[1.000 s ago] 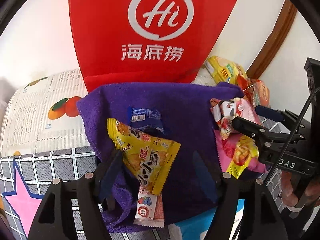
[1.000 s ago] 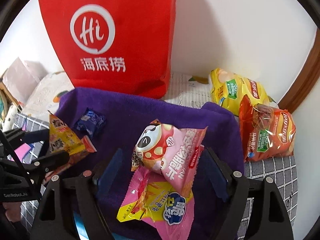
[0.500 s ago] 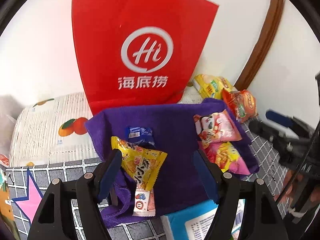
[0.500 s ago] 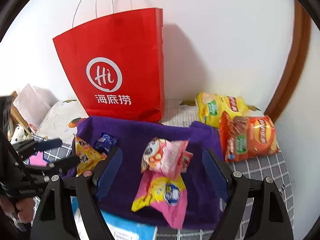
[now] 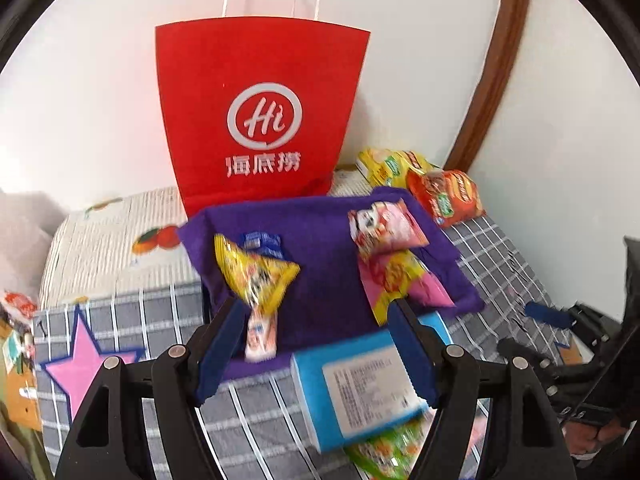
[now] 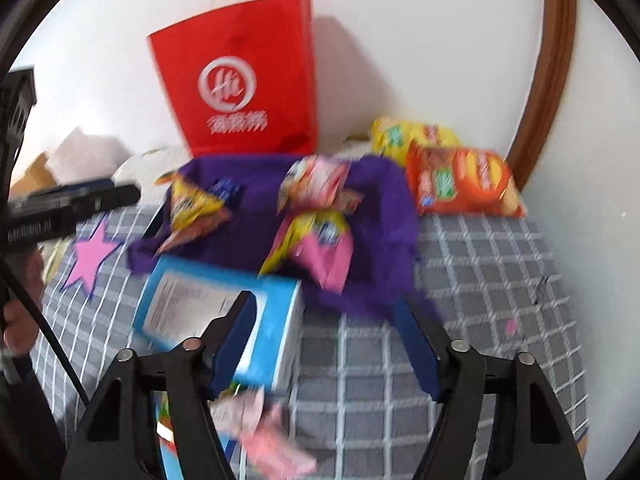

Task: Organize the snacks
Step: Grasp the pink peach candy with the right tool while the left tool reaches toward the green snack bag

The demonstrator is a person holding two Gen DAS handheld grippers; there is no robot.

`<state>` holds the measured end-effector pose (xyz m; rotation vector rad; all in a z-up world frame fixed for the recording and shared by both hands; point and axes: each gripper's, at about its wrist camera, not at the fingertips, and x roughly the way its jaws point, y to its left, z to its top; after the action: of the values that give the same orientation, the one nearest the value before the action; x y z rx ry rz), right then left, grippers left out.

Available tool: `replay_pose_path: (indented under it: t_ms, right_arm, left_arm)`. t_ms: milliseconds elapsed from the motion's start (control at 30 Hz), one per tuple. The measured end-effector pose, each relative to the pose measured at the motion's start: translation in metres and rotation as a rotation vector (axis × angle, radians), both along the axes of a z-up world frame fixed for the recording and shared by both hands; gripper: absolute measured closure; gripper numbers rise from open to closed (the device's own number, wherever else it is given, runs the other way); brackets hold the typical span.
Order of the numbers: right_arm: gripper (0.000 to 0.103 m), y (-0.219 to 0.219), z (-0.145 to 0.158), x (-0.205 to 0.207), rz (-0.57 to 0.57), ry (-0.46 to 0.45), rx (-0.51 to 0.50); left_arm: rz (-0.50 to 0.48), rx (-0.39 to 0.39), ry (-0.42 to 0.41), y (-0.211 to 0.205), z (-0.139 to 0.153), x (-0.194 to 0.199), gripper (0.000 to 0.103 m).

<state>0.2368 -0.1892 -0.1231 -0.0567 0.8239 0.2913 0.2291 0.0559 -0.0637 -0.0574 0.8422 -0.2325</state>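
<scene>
On the crumpled purple towel (image 5: 328, 264) spread over a grey checked cloth (image 6: 480, 280), in front of an upright red paper bag (image 5: 260, 120) with a white logo, lie the snacks: a yellow triangular packet (image 5: 256, 276) beside a small blue wrapper (image 5: 262, 242) at the left, and a pink-white pouch (image 5: 384, 228) over a pink-yellow bag (image 5: 400, 284) at the right. An orange crisp bag (image 6: 464, 184) and a yellow crisp bag (image 6: 408, 136) sit off the towel by the wall. A light-blue carton (image 5: 360, 388) lies near the towel's front edge. The left gripper (image 5: 316, 352) is spread apart, holding nothing; the right gripper (image 6: 328, 344) is closing, nothing between its jaws
</scene>
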Motion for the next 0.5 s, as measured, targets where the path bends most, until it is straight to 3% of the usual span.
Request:
replay_pose_path:
  t_ms: [333, 500]
  right_arm:
    - [0.034, 0.005, -0.056, -0.069, 0.086, 0.056, -0.006]
    - [0.034, 0.022, -0.086, -0.084, 0.136, 0.048, -0.09]
  left_arm:
    - [0.032, 0.006, 0.02, 0.006, -0.013, -0.064, 0.031]
    - [0.045, 0.018, 0.057, 0.01, -0.029, -0.084, 0.031]
